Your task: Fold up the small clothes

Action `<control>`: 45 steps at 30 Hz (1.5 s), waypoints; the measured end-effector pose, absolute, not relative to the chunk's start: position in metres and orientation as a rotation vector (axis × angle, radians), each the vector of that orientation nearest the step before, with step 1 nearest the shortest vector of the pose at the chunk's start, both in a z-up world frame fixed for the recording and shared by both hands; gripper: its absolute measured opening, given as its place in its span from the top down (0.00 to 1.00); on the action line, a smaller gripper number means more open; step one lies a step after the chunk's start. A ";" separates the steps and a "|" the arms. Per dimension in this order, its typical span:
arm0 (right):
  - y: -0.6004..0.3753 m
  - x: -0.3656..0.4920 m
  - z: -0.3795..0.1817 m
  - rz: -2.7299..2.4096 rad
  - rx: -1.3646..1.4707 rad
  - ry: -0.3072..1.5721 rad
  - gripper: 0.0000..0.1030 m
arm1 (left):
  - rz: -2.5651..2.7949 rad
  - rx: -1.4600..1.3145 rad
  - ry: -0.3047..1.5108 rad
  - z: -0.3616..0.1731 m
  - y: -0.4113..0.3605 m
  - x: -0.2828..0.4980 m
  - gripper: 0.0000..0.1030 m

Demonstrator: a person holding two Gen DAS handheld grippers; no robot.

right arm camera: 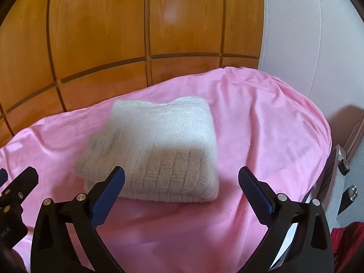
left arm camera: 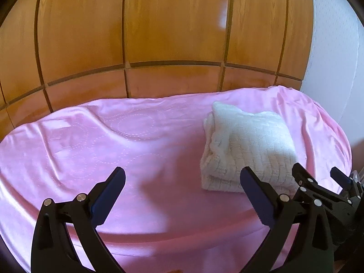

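Note:
A cream knitted garment (left arm camera: 248, 141) (right arm camera: 159, 141) lies folded into a thick rectangle on a pink blanket (left arm camera: 102, 141) (right arm camera: 268, 122). My left gripper (left arm camera: 183, 171) hangs open above the blanket to the left of the bundle, its right finger (left arm camera: 257, 193) in front of the bundle's near corner. My right gripper (right arm camera: 182, 170) is open too, hovering over the near edge of the folded garment without touching it. Each gripper shows at the edge of the other's view: the right gripper (left arm camera: 317, 169) and the left gripper (right arm camera: 17, 173). Nothing is held between either pair of fingers.
Orange wooden panels (left arm camera: 159, 34) (right arm camera: 113, 34) rise right behind the blanket. A white wall (right arm camera: 307, 34) stands to the right. Past the blanket's right edge are a strap with a buckle (right arm camera: 345, 159) and something red (right arm camera: 348, 238).

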State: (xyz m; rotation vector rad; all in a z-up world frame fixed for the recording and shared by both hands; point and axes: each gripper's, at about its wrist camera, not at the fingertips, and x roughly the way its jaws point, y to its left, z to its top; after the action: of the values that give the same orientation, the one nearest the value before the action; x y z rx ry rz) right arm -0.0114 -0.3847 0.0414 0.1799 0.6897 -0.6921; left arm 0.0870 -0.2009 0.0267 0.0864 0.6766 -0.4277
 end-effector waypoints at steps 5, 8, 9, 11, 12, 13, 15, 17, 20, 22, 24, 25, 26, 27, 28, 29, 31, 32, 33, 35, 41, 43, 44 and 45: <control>-0.384 -0.012 0.039 -0.697 0.182 0.691 0.04 | -0.432 0.081 0.696 0.023 -0.201 0.087 0.02; -0.383 -0.011 0.035 -0.703 0.180 0.703 0.04 | -0.424 0.093 0.701 0.020 -0.203 0.087 0.02; -0.384 -0.011 0.035 -0.703 0.180 0.705 0.04 | -0.423 0.096 0.702 0.020 -0.203 0.086 0.02; -0.386 -0.010 0.034 -0.708 0.184 0.710 0.04 | -0.425 0.093 0.701 0.019 -0.202 0.087 0.02; -0.386 -0.009 0.034 -0.711 0.185 0.713 0.04 | -0.425 0.093 0.702 0.019 -0.202 0.087 0.02; -0.385 -0.009 0.034 -0.711 0.185 0.716 0.04 | -0.419 0.091 0.704 0.018 -0.201 0.087 0.02; -0.385 -0.009 0.036 -0.707 0.179 0.707 0.04 | -0.403 0.086 0.700 0.016 -0.200 0.088 0.02; -0.384 -0.010 0.037 -0.703 0.176 0.700 0.04 | -0.389 0.085 0.704 0.014 -0.199 0.089 0.02; -0.384 -0.011 0.037 -0.707 0.168 0.694 0.04 | -0.374 0.075 0.701 0.013 -0.196 0.090 0.02; -0.383 -0.011 0.036 -0.708 0.165 0.693 0.04 | -0.371 0.079 0.699 0.012 -0.196 0.090 0.02; -0.384 -0.011 0.034 -0.711 0.175 0.693 0.04 | -0.373 0.086 0.701 0.011 -0.199 0.090 0.02; -0.385 -0.011 0.034 -0.710 0.176 0.694 0.04 | -0.371 0.086 0.699 0.011 -0.199 0.089 0.02; -0.385 -0.011 0.033 -0.710 0.176 0.698 0.04 | -0.372 0.088 0.699 0.011 -0.199 0.089 0.02; -0.385 -0.010 0.032 -0.710 0.175 0.699 0.04 | -0.374 0.087 0.699 0.011 -0.199 0.089 0.02; -0.385 -0.011 0.032 -0.710 0.175 0.698 0.04 | -0.379 0.086 0.702 0.010 -0.199 0.089 0.02; -0.385 -0.011 0.032 -0.711 0.175 0.696 0.04 | -0.385 0.086 0.703 0.010 -0.199 0.089 0.02; -0.386 -0.010 0.032 -0.706 0.175 0.701 0.04 | -0.384 0.090 0.698 0.011 -0.199 0.089 0.02; -0.386 -0.009 0.032 -0.702 0.173 0.703 0.04 | -0.383 0.090 0.697 0.011 -0.199 0.088 0.02; -0.386 -0.009 0.031 -0.700 0.170 0.705 0.04 | -0.383 0.086 0.699 0.010 -0.198 0.089 0.02; -0.386 -0.008 0.031 -0.696 0.169 0.710 0.04 | -0.386 0.083 0.700 0.011 -0.198 0.089 0.02; -0.384 -0.008 0.029 -0.689 0.174 0.709 0.04 | -0.390 0.081 0.700 0.012 -0.197 0.090 0.02; -0.385 -0.008 0.029 -0.690 0.182 0.710 0.04 | -0.387 0.081 0.699 0.012 -0.196 0.090 0.02; -0.386 -0.007 0.029 -0.688 0.184 0.711 0.04 | -0.387 0.081 0.700 0.013 -0.196 0.090 0.02; -0.386 -0.008 0.029 -0.689 0.185 0.709 0.04 | -0.387 0.081 0.701 0.013 -0.197 0.090 0.02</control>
State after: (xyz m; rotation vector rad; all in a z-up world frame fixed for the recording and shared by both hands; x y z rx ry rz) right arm -0.0078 -0.3860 0.0293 0.1851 0.7094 -0.6890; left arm 0.0898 -0.1966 0.0129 0.0814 0.7009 -0.3869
